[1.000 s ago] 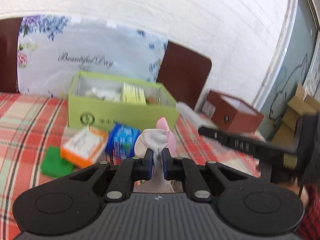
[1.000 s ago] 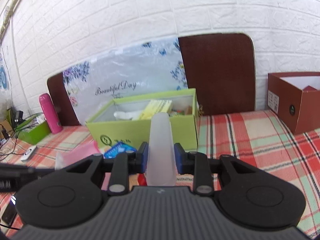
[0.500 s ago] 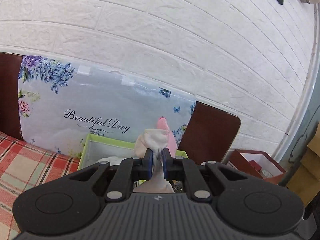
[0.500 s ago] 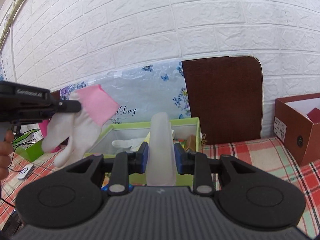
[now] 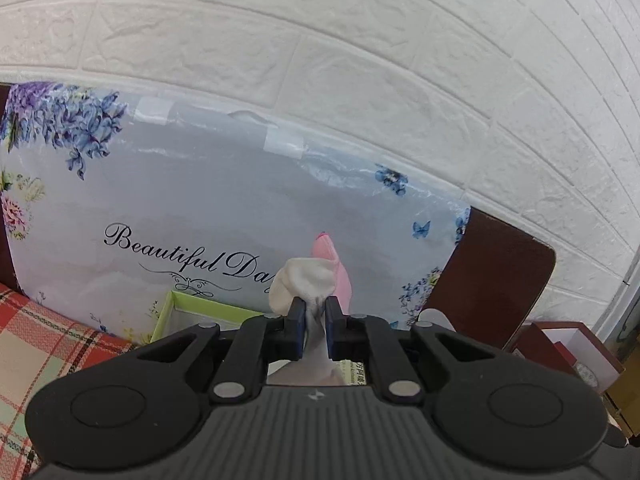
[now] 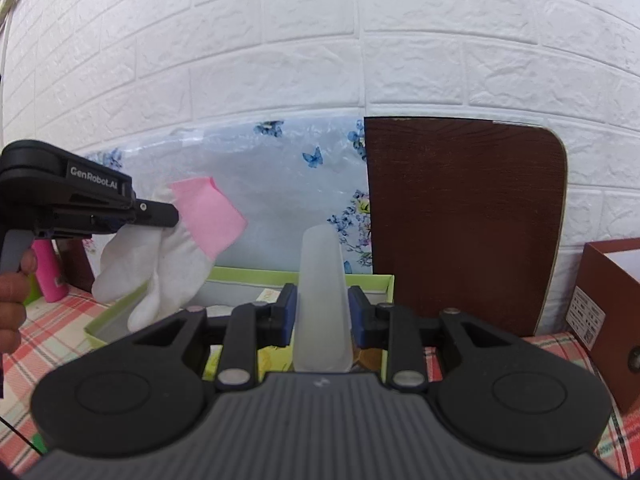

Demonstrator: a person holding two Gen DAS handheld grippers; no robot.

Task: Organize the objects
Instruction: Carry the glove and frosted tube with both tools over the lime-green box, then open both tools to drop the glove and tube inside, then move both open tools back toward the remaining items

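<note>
At far left of the right wrist view, a hand around a grey trigger, and beside it a pink bottle upright on the checked desk. Next, held level in the air, the left gripper, fingers clamped tight on a white sock with a pink cuff (cuff sticking out past the tips, white foot drooping below). Directly under the dangling sock, the near left corner of an open green box on the desk, with pale items inside, too hidden to identify. Behind the box, propped against the white brick wall, a floral packet lettered "Beautiful Day". In the middle, the right gripper, fingers pressed against both sides of a frosted translucent tube, tapered end forward and over the box's right part. Further right, a dark brown board leaning upright on the wall. At the right edge, a reddish-brown carton on the desk, well apart from the green box.
</note>
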